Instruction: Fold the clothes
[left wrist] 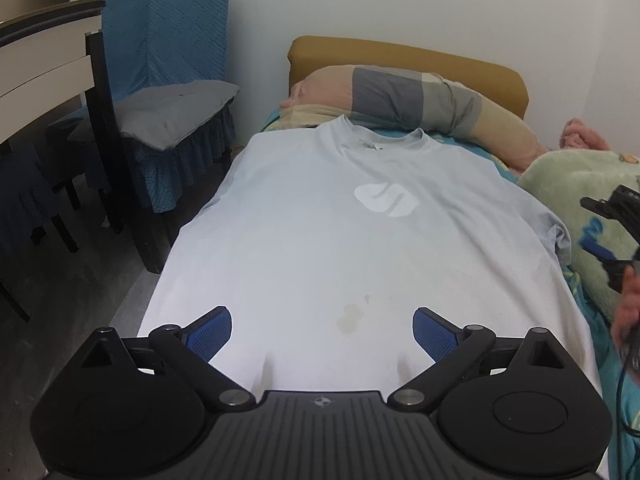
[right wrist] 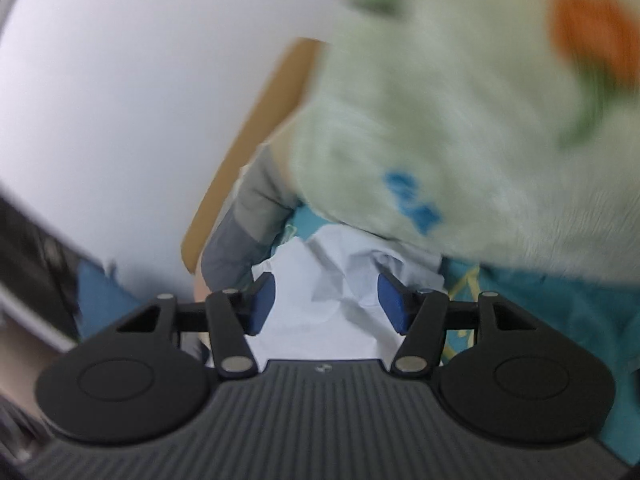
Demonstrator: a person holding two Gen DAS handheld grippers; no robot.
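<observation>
T-shirt (left wrist: 340, 240) lies flat along the bed (left wrist: 596, 320), collar toward the pillow (left wrist: 400, 96). Both my left gripper (left wrist: 322, 330) and right gripper (right wrist: 326, 300) are wide open, holding nothing.

The T-shirt (left wrist: 340, 232) lies flat on the bed (left wrist: 592, 312), collar toward the pillow (left wrist: 420, 100) and headboard (left wrist: 400, 56); blanket (left wrist: 576, 184) right, chair (left wrist: 168, 120) left.

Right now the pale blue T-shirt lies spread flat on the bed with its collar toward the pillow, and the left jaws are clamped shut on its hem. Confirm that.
Not quite. The left gripper has its jaws wide open above the hem, gripping nothing, as the left wrist view shows. The rest holds: the pale blue T-shirt lies spread flat on the bed with its collar toward the pillow.
</observation>
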